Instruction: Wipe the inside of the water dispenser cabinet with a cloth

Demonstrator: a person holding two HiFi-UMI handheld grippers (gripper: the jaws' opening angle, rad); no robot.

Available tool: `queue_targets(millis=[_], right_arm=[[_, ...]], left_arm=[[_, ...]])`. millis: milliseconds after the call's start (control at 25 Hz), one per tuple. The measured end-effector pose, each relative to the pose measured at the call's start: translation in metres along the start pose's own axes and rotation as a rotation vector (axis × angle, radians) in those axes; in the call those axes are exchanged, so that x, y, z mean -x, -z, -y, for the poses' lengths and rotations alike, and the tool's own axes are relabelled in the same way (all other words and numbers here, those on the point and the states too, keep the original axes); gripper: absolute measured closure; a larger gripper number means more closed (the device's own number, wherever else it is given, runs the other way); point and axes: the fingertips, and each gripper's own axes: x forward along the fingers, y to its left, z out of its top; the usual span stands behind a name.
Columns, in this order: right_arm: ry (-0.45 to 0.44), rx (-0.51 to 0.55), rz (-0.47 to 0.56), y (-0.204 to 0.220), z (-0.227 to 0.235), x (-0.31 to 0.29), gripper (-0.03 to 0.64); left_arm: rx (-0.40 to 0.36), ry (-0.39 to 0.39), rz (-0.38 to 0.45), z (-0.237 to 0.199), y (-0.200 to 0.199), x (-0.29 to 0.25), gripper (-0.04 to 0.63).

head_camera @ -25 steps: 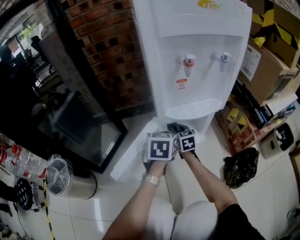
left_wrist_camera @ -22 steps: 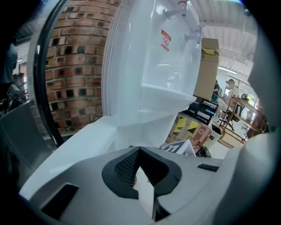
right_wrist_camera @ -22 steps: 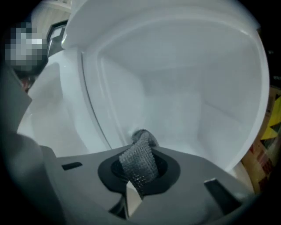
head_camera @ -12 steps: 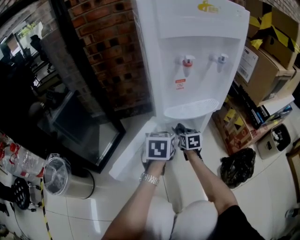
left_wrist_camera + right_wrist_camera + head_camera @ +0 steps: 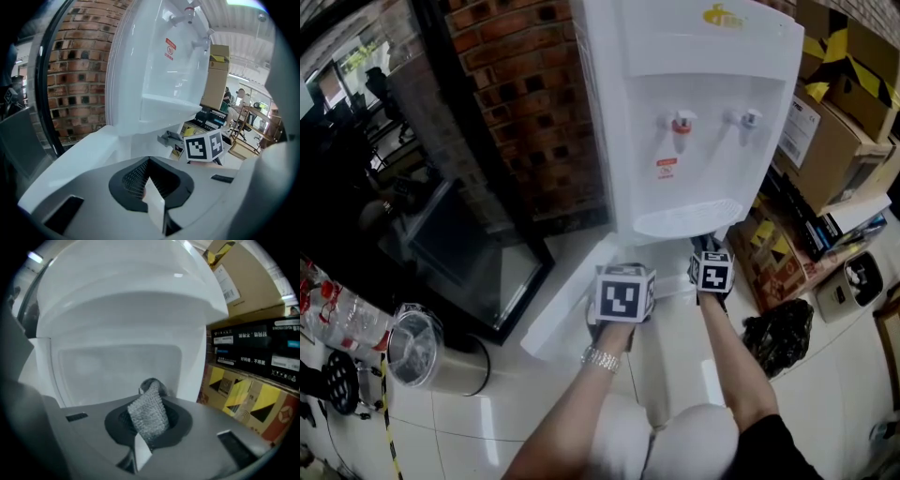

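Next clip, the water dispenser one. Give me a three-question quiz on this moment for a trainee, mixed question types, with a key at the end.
1. Multiple choice: what is the right gripper shut on? A) a sponge B) a grey cloth C) nothing
2. True or false: the cabinet door of the water dispenser stands open.
3. Fill in: in the head view, the tap to the left of the blue tap is coloured ___.
Key: 1 B; 2 true; 3 red, the red tap.

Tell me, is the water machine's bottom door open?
Open. The cabinet door stands swung out, and the right gripper view looks into the cabinet.
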Motion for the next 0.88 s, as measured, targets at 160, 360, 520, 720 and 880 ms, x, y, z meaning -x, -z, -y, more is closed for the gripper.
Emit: queue_targets(millis=[160,360,520,720,880], right_arm=[[0.012,0.048,-0.119,0.035,0.001,-0.009,0.597],[-0.047,0.054,-0.273,0.087,-0.009,-0.02,0.597],[-0.12,-0.002,-0.228,0.067,-0.02,-0.018,0.597],[-0.088,0.052,0.038,-0.024,-0.026,-0.001,0.597],[-0.044,0.054,0.043,-0.031,-0.019,-0.005,0.597]], left_arm=[[-0.004,0.015,0.002,0.003,-0.001,0.004,0.592],[-0.01,0.036,0.011,0.009,-0.005,0.004,0.592],[-0.008,0.051,0.008,0.012,-0.004,0.002,0.592],[-0.014,0.055,-0.007,0.012,0.0,-0.003,0.592],[-0.021,0.049,-0.034,0.008,0.007,-0.009,0.592]])
